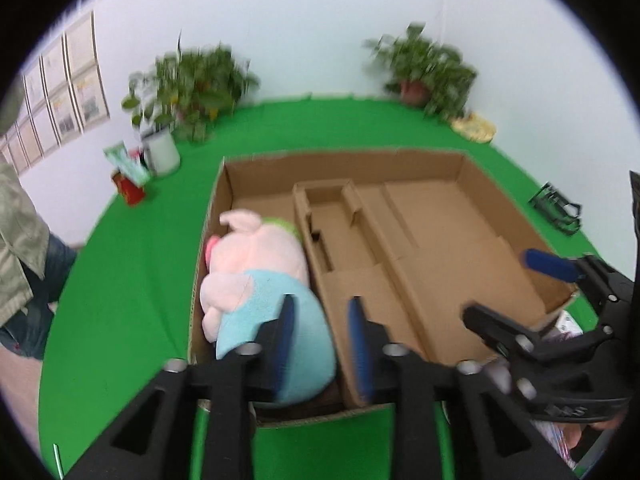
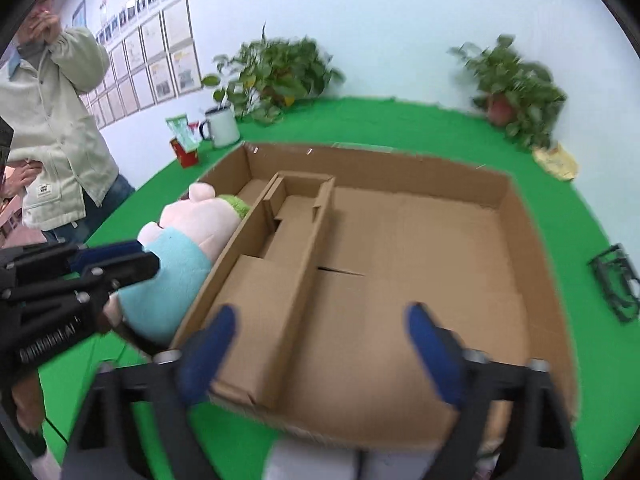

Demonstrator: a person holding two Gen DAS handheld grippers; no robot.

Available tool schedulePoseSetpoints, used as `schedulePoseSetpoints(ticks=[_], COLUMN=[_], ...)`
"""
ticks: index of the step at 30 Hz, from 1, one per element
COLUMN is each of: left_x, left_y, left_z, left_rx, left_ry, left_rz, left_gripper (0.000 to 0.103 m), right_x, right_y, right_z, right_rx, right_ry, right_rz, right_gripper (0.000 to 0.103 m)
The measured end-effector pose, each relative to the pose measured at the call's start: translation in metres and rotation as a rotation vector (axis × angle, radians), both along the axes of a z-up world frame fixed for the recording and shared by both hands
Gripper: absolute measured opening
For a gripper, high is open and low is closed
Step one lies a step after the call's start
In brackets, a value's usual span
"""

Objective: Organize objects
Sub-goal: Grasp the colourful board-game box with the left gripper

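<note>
A plush pig [image 1: 256, 256] in a light blue shirt lies in the narrow left compartment of an open cardboard box [image 1: 344, 157]; in the right wrist view the plush pig [image 2: 180, 248] sits along the left wall of the cardboard box [image 2: 360, 153]. My left gripper [image 1: 322, 314] hovers over the pig's lower body, jaws partly apart, pads not pressing on it. From the right wrist view the left gripper [image 2: 146, 260] points at the plush. My right gripper [image 2: 320, 338] stands wide open over the box's bare right floor, also seen as the right gripper [image 1: 516, 292].
A cardboard divider insert [image 2: 296, 208] splits the box. On the green table [image 1: 132, 280] stand two potted plants [image 1: 192, 80], a white mug [image 1: 162, 152], a red carton [image 1: 130, 192], a yellow item [image 1: 474, 126] and a black wire rack [image 2: 616, 280]. A person in a pale jacket [image 2: 52, 128] stands at left.
</note>
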State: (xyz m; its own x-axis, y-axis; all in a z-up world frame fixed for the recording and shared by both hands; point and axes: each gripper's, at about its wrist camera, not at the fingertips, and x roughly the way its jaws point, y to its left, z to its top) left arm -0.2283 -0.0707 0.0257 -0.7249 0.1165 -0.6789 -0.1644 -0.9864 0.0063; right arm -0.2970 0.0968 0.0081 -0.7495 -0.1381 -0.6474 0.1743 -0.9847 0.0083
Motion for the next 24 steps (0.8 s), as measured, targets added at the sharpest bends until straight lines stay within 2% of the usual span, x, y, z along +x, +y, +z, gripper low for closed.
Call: schedulePoseSetpoints(ticks=[1, 2, 3, 5, 11, 13, 16, 24], left_x=[0.011, 0.026, 0.043, 0.069, 0.112, 0.12, 0.127, 0.147], left_y=[0.004, 0.009, 0.015, 0.028, 0.07, 0.085, 0.102, 0.129], left_z=[0.004, 0.009, 0.014, 0.017, -0.002, -0.013, -0.031, -0.076], left_rx=[0.001, 0.006, 0.018, 0.027, 0.098, 0.111, 0.151, 0.229], left_ry=[0.047, 0.108, 0.187, 0.28, 0.265, 0.231, 0.153, -0.067], left_rz=[0.001, 0.005, 0.004, -0.018, -0.123, -0.161, -0.213, -0.334], left_gripper=[0.071, 0.093, 0.097, 0.1, 0.1, 0.1, 0.1, 0.1], right_x=[0.018, 0.035, 0.056, 0.082, 0.154, 0.171, 0.205, 0.248], right_y=[0.005, 0.011, 0.018, 0.034, 0.072, 0.081, 0.088, 0.119], right_z=[0.005, 0.008, 0.008, 0.005, -0.017, -0.029, -0.047, -0.067], right_rx=[0.027, 0.051, 0.076, 0.092, 0.121, 0.123, 0.207, 0.097], right_ry=[0.042, 0.082, 0.113, 0.106, 0.077, 0.051, 0.068, 0.037], right_rz=[-0.011, -0.014, -0.019, -0.049, -0.135, -0.13, -0.117, -0.058], right_gripper=[0.103, 0.103, 0.103, 0.103, 0.103, 0.103, 0.103, 0.103])
